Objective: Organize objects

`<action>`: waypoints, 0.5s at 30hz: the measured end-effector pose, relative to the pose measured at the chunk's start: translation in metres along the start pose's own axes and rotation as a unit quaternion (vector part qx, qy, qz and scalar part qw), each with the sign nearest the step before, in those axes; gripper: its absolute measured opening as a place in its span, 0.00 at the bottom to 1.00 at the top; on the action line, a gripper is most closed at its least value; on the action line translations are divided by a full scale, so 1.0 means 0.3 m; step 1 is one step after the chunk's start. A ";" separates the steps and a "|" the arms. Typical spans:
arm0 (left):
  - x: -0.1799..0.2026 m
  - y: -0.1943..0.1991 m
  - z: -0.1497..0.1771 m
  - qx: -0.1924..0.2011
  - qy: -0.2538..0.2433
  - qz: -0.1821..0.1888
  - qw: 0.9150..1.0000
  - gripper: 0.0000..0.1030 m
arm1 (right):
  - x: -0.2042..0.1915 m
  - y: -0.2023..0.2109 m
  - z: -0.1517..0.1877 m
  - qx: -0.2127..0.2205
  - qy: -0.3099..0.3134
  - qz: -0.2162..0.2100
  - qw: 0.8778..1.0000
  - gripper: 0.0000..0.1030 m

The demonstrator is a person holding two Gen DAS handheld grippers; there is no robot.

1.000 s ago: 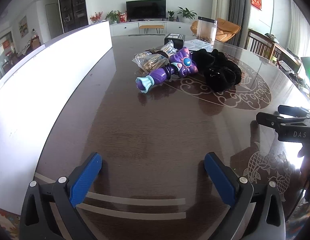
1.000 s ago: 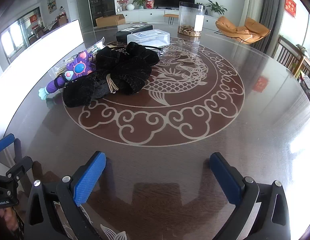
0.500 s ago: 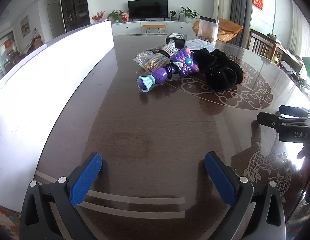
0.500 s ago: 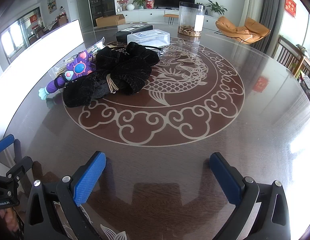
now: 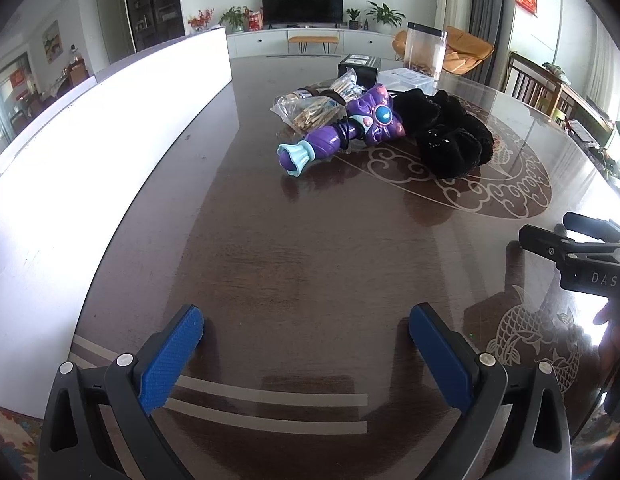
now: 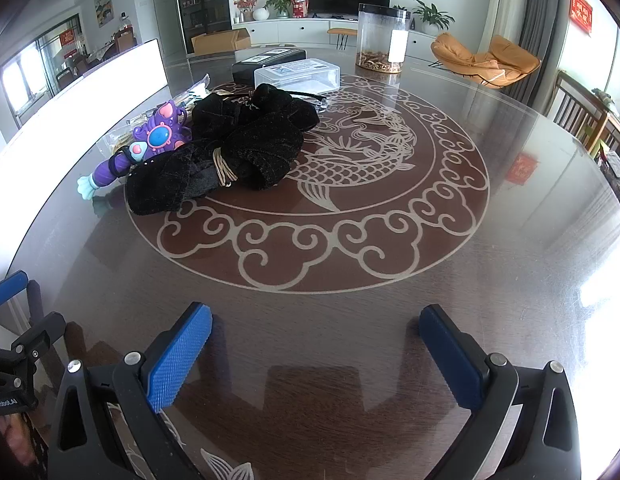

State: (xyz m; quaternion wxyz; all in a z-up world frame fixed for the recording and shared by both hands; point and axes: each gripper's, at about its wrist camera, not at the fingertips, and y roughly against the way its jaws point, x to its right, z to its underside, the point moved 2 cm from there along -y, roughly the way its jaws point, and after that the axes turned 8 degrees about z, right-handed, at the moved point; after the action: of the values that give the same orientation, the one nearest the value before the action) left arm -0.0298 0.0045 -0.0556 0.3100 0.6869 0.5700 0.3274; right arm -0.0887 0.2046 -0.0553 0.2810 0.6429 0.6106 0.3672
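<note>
On the table (image 6: 389, 320), the toy wand (image 6: 150, 144) lies left of the velvet bundle (image 6: 230, 152), touching it; behind them sit the lidded box (image 6: 297, 76) and the jar (image 6: 383, 40).

- Purple toy wand (image 5: 341, 132): lying flat on the bench, pale blue flared end toward the camera, jewelled flower head touching the black bundle.
- Black fabric bundle (image 6: 226, 152): crumpled, bound mid-length by a tan elastic band (image 6: 222, 168).
- Clear packet of brown sticks (image 5: 310, 106): lying just behind the wand, touching it.
</note>
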 end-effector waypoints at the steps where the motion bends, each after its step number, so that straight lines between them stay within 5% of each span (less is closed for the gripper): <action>1: 0.000 0.000 -0.002 -0.003 0.001 0.000 1.000 1.00 | 0.000 0.000 0.000 0.000 0.000 0.000 1.000 1.00; 15: -0.003 -0.004 -0.015 -0.031 0.009 0.001 0.999 1.00 | -0.001 -0.002 -0.001 0.000 0.000 0.000 1.000 1.00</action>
State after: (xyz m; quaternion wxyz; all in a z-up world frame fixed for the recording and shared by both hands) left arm -0.0341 0.0039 -0.0540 0.3257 0.6747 0.5618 0.3508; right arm -0.0891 0.2045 -0.0556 0.2812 0.6429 0.6106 0.3672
